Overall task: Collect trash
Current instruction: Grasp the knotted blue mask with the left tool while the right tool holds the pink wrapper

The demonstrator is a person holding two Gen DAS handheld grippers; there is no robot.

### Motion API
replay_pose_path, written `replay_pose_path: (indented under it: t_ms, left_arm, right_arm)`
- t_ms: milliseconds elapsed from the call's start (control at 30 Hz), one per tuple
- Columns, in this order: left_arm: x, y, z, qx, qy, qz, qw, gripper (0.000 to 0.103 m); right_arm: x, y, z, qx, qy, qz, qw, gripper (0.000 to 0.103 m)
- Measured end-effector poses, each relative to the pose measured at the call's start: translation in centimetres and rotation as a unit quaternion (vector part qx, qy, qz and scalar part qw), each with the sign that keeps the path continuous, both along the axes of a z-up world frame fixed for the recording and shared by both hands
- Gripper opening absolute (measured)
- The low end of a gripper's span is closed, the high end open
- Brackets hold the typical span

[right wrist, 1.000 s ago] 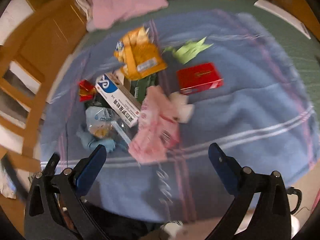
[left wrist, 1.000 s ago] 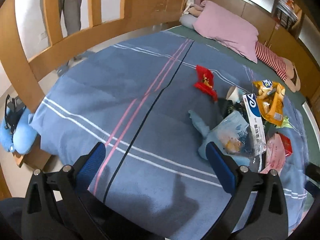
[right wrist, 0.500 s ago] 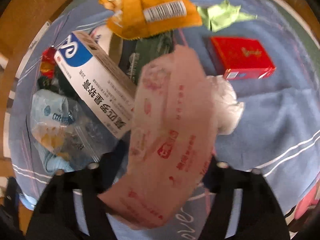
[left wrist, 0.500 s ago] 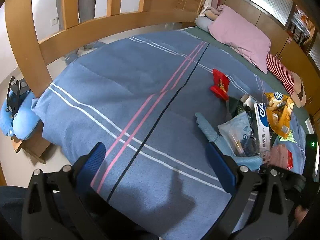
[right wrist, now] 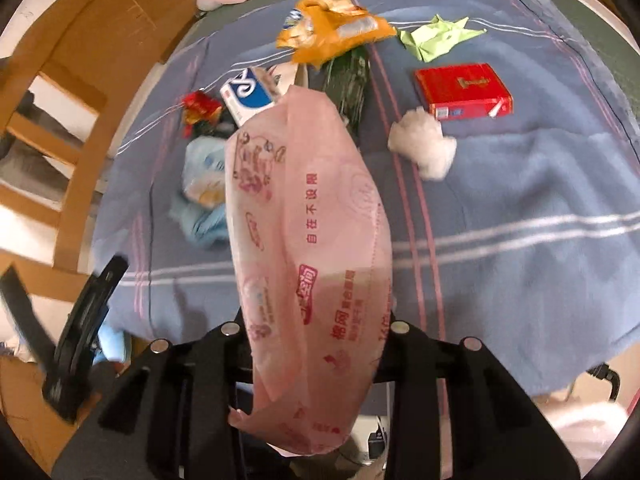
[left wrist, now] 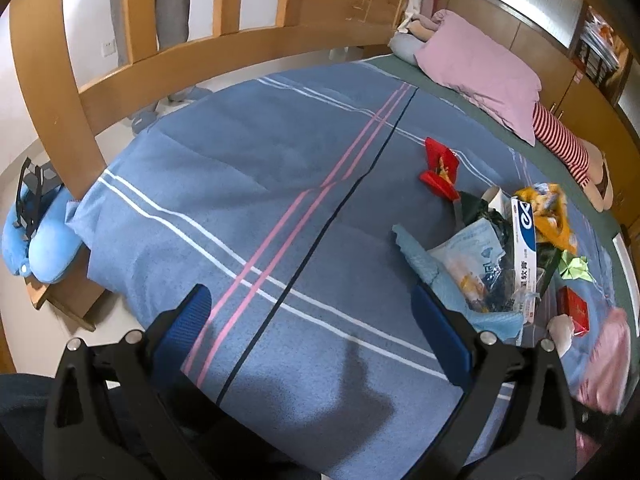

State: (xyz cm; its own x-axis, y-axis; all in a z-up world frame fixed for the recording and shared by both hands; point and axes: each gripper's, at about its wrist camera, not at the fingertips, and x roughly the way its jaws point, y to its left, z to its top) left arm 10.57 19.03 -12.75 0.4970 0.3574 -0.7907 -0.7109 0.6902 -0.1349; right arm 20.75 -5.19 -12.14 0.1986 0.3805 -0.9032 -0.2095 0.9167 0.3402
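Trash lay mostly uncollected on the blue blanket (right wrist: 520, 200), a red box (right wrist: 464, 88), white wad (right wrist: 424, 146) and orange bag (right wrist: 332, 30) among it, while the right gripper (right wrist: 312, 332), jaws closing, pinched a pink wrapper (right wrist: 304, 240) above them, and the left gripper (left wrist: 316, 336) hung wide, empty.

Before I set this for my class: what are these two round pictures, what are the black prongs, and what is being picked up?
Each picture comes from a camera on a hand-held claw; a person carries one per hand. The left claw hangs open above the blue striped blanket. The right claw is closing on a pink printed plastic wrapper, lifted off the bed. Lying on the blanket: a red flat box, a white tissue wad, an orange snack bag, crumpled green paper and a blue-and-white carton.
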Motion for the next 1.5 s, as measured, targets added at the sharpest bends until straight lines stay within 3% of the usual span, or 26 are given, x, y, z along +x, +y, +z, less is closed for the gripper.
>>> replay_pose_path:
  t_ms: [300,467,667,733,800,867,933,1000,1067,1133,1167,1233,1333,1500]
  left_arm:
    - [-0.2,0.1,0.1,0.003,-0.001,0.002,1.0000,0.100]
    - [-1.2,0.8,0.5,-0.004,-0.039,0.012,0.9992,0.100]
    - [2.3,0.1,0.5,-0.018,-0.044,-0.034,0.9983,0.100]
    - [3.7,-0.7,0.4,-0.023,-0.049,-0.059,0.9968,0.100]
    - [5.7,-1.8,-0.3,-0.032,-0.031,-0.099,0.9940,0.100]
    - [7.1,-2.8,-1.4,-0.050,0.000,-0.133,0.9899,0.100]
    - [7.9,-3.3,-2.5,-0.074,0.019,-0.154,0.9852,0.099]
    - [8.8,-3.7,-3.7,-0.084,0.034,-0.170,0.9813,0.093]
    - [9.4,-3.8,-4.6,-0.090,0.053,-0.182,0.9778,0.058]
    - [9.4,-4.0,-5.2,-0.095,0.067,-0.191,0.9747,0.048]
    - [9.2,-4.0,-5.2,-0.089,0.065,-0.190,0.9756,0.033]
    - [8.6,-3.7,-4.9,-0.103,0.054,-0.185,0.9758,0.032]
    - [6.6,-2.0,-4.9,-0.154,0.027,-0.148,0.9765,0.032]
    - [3.7,-0.2,-3.9,-0.144,-0.006,-0.118,0.9824,0.031]
  right_arm:
    - [-0.4,-1.2,0.7,0.015,-0.027,-0.020,0.999,0.035]
    - [0.4,-2.8,0.6,0.015,-0.026,-0.034,0.999,0.035]
    - [2.1,-4.5,-1.4,0.006,0.003,-0.041,0.999,0.035]
    - [2.6,-4.7,-1.5,-0.003,0.004,-0.036,0.999,0.044]
    - [3.2,-5.3,-1.2,-0.009,-0.004,-0.045,0.999,0.071]
    - [3.7,-6.5,-0.5,-0.008,-0.023,-0.073,0.997,0.081]
    - [4.2,-7.4,-0.2,-0.007,-0.030,-0.088,0.996,0.082]
    - [4.8,-8.0,-0.5,-0.003,-0.024,-0.098,0.995,0.082]
    - [5.1,-8.2,-0.8,-0.006,-0.019,-0.104,0.994,0.082]
    - [5.1,-7.8,-1.0,-0.014,-0.018,-0.098,0.995,0.082]
    - [5.1,-7.5,-1.2,-0.020,-0.016,-0.093,0.995,0.082]
    - [4.9,-6.6,-1.7,-0.034,-0.001,-0.084,0.996,0.082]
    - [4.6,-5.4,-2.2,-0.023,0.014,-0.066,0.997,0.082]
    - [3.6,-1.2,-3.8,-0.074,0.013,-0.015,0.997,0.082]
